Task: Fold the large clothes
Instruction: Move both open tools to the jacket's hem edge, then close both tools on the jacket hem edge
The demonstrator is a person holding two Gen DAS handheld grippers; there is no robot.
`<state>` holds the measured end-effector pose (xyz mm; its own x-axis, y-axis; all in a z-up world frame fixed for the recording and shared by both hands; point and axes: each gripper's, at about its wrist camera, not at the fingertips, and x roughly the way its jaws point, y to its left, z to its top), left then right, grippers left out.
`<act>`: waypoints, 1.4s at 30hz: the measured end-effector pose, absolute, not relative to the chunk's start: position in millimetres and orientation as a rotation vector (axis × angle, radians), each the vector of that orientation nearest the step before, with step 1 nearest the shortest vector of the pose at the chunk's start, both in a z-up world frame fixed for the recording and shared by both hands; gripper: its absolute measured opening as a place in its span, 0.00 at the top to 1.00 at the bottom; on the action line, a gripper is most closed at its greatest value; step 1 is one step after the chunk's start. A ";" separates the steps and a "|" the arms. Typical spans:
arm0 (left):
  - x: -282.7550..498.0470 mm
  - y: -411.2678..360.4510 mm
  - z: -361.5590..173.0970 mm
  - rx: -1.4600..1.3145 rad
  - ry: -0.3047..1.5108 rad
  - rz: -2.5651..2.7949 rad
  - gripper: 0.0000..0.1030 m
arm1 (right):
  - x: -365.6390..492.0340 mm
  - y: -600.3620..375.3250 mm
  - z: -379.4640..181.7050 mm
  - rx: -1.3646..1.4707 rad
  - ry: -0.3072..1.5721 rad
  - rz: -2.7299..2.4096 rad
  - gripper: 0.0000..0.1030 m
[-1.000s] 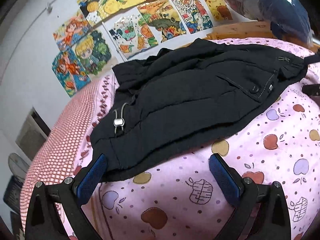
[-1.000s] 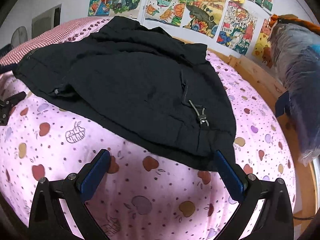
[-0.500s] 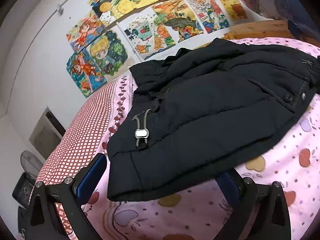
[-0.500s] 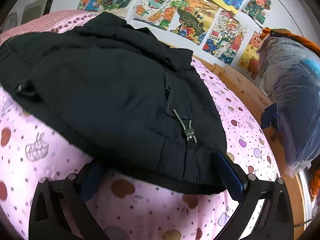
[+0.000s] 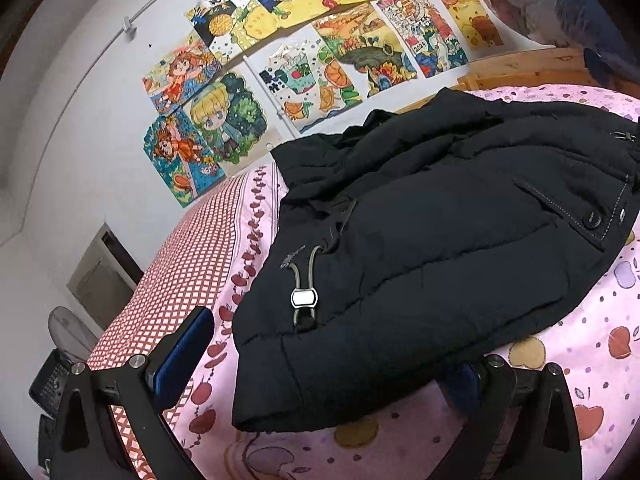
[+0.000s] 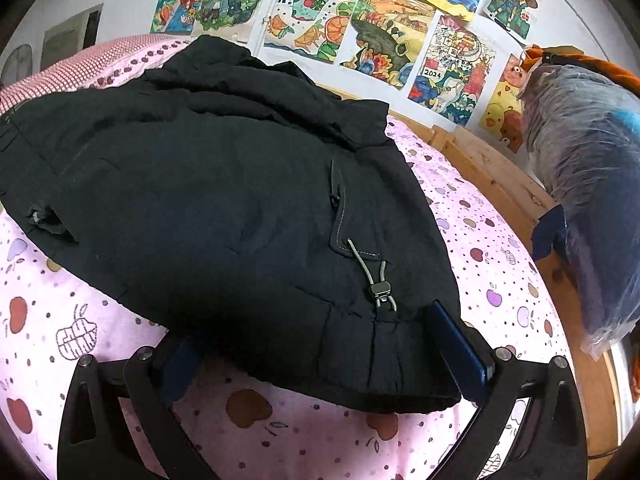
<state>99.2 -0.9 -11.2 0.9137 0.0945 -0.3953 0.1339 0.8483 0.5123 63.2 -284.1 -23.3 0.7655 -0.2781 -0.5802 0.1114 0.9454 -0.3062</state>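
Your left gripper [image 5: 320, 364] sits low at the bottom of its frame, aimed along the bed toward the wall. Its fingers are spread wide: the left finger [image 5: 182, 356] stands clear over the checked edge of the sheet, while the right one is mostly hidden beneath the hem of the jacket [image 5: 440, 232], so the corner of the hem lies between the two pads. Nothing is pinched.

Your right gripper [image 6: 320, 356] is just as low, at the bottom of its own frame. Its fingers are also wide apart: the right finger [image 6: 460, 348] shows its blue pad against the jacket's [image 6: 220, 200] near corner, and the left one is tucked under the hem in shadow. The fabric lies between them and is not clamped.

The jacket is black and padded, spread flat across the pink bed sheet [image 6: 280, 432], filling the middle of both frames. Its hem faces you; its crumpled far end, toward the top of each frame, lies near the wall. In the left view a drawcord with a pale toggle [image 5: 304, 298] lies near the lower centre, and a dark button [image 5: 592, 220] sits at the right on a stitched flap. In the right view a cord with a metal toggle [image 6: 380, 290] lies right of centre, just above the hem.

Drawings [image 5: 320, 68] cover the wall across the top of the frame.
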 end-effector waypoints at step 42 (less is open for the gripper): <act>102.3 -9.0 17.6 0.426 0.544 -0.195 0.85 | 54.9 -277.4 -10.3 -0.146 0.603 -0.141 0.93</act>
<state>102.3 -9.0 17.6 0.8403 -0.0675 -0.5378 0.2891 0.8951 0.3394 54.9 -277.4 -10.3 0.8147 -0.1743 -0.5530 0.0894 0.9801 -0.1772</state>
